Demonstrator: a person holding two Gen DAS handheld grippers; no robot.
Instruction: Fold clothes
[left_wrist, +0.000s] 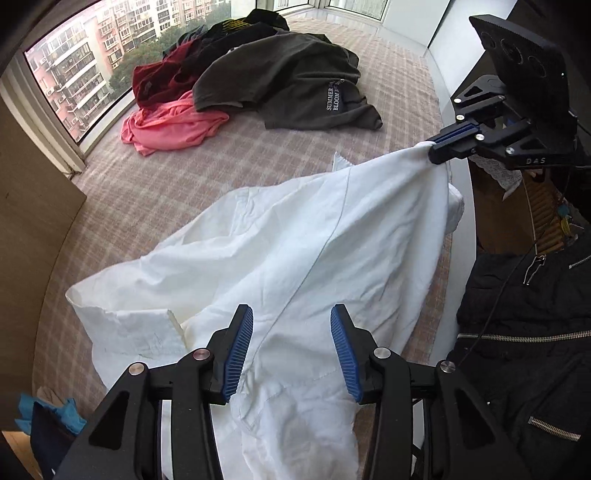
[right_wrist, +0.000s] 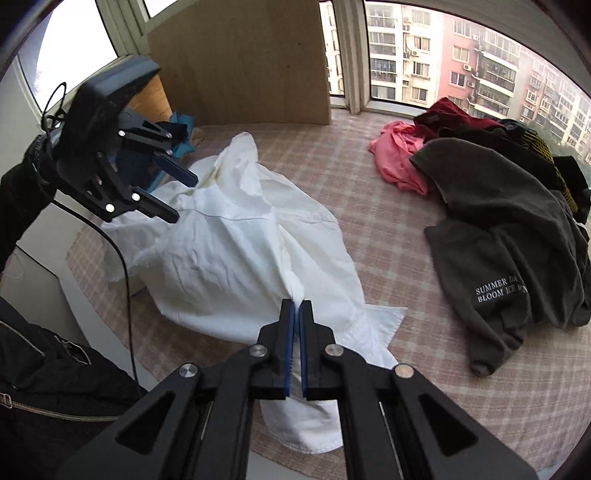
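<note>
A crumpled white garment (left_wrist: 295, 240) lies on the checked cover (left_wrist: 155, 192). My right gripper (left_wrist: 432, 146) is shut on one end of it and holds that end raised and taut at the right. In the right wrist view the pinched fold sits at the right gripper's (right_wrist: 296, 306) tips, with the white garment (right_wrist: 229, 251) spreading away behind. My left gripper (left_wrist: 291, 350) hovers open over the near part of the cloth, which passes under and between its blue pads (left_wrist: 240, 350). Seen from the right, the left gripper (right_wrist: 183, 194) is at the garment's far left edge.
A pile of clothes sits by the window: a dark grey shirt with white lettering (left_wrist: 295, 85), a pink garment (left_wrist: 173, 129), dark red (left_wrist: 159, 74) and black ones. A brown panel (right_wrist: 240, 59) stands at the cover's end, with blue cloth (left_wrist: 55, 410) beside it. A person's black jacket (left_wrist: 524, 332) is at the right.
</note>
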